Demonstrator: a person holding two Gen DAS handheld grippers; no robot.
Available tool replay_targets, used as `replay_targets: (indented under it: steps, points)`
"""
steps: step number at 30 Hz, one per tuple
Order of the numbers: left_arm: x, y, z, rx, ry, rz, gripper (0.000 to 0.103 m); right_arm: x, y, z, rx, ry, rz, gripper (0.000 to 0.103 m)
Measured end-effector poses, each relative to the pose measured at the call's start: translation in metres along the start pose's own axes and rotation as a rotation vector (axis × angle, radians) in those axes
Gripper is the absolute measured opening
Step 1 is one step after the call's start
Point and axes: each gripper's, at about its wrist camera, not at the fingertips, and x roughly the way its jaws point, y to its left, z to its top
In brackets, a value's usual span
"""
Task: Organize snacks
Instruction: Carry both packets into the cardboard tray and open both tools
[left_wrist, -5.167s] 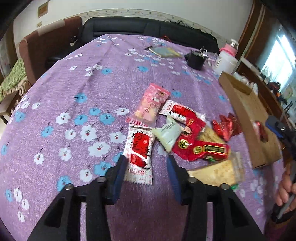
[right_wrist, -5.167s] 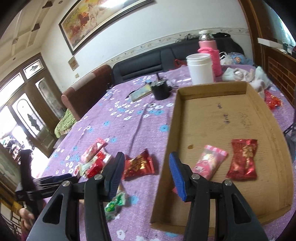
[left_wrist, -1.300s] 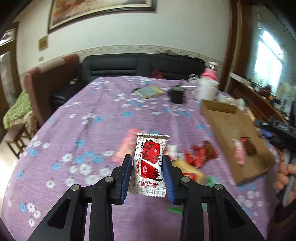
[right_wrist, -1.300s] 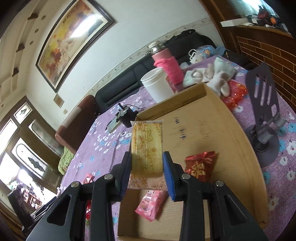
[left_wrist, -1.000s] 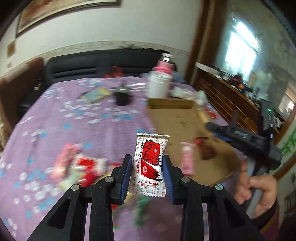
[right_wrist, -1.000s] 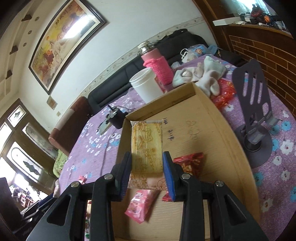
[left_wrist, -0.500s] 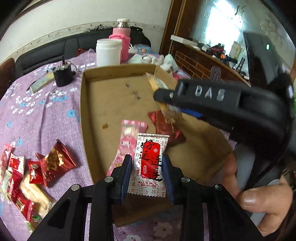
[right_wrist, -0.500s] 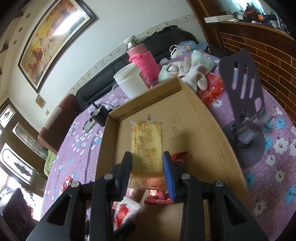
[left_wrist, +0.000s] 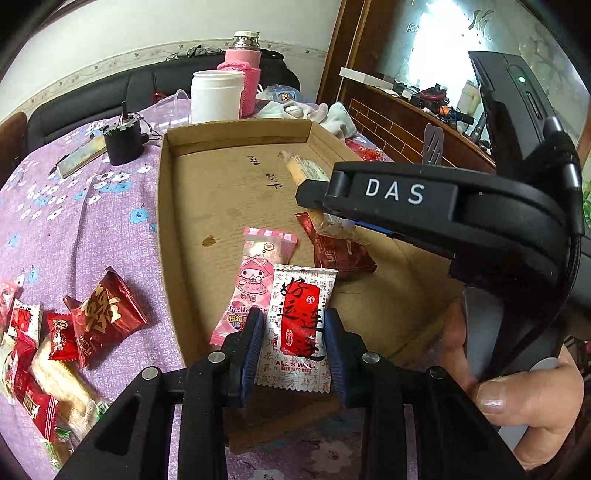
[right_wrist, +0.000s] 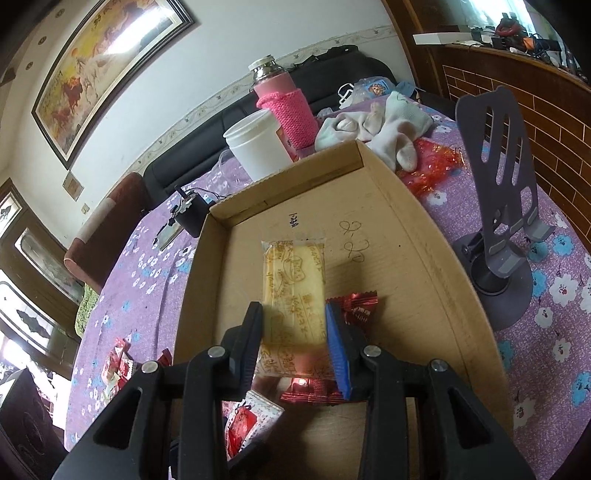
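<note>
In the left wrist view my left gripper (left_wrist: 293, 343) is shut on a white and red snack packet (left_wrist: 301, 317), held over the near end of the cardboard tray (left_wrist: 166, 206). A pink cartoon packet (left_wrist: 258, 273) and a dark red packet (left_wrist: 340, 254) lie in the tray. My right gripper (right_wrist: 293, 325) is shut on a yellow wafer packet (right_wrist: 293, 273), held low over the tray floor (right_wrist: 399, 229), just above the dark red packet (right_wrist: 356, 306). The white and red packet (right_wrist: 251, 421) shows at the lower left of the right wrist view.
Loose red snacks (left_wrist: 99, 314) lie on the purple flowered tablecloth (left_wrist: 74, 229) left of the tray. Behind the tray stand a white jar (left_wrist: 216, 96), a pink flask (left_wrist: 242, 70) and a black cup (left_wrist: 123, 140). A phone stand (right_wrist: 498, 206) and socks (right_wrist: 373, 125) sit to the right.
My left gripper has swung with its packet from over the tablecloth to over the tray's near end. My right gripper has tilted down slightly with the yellow packet over the tray.
</note>
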Motion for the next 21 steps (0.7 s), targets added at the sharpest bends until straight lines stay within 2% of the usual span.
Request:
replay_targets:
  steps: [10, 12, 21]
  points:
    - [0.000, -0.003, -0.001, 0.014, 0.004, -0.010, 0.035, -0.006, 0.000, 0.001, 0.010, -0.018, 0.010, 0.034]
    - [0.000, -0.003, 0.000, 0.009, 0.003, -0.015, 0.044, -0.008, 0.000, 0.002, 0.012, -0.024, 0.011, 0.034]
    - [-0.013, 0.002, 0.001, -0.005, -0.034, -0.014, 0.045, -0.020, 0.000, 0.005, 0.029, -0.056, 0.034, 0.034]
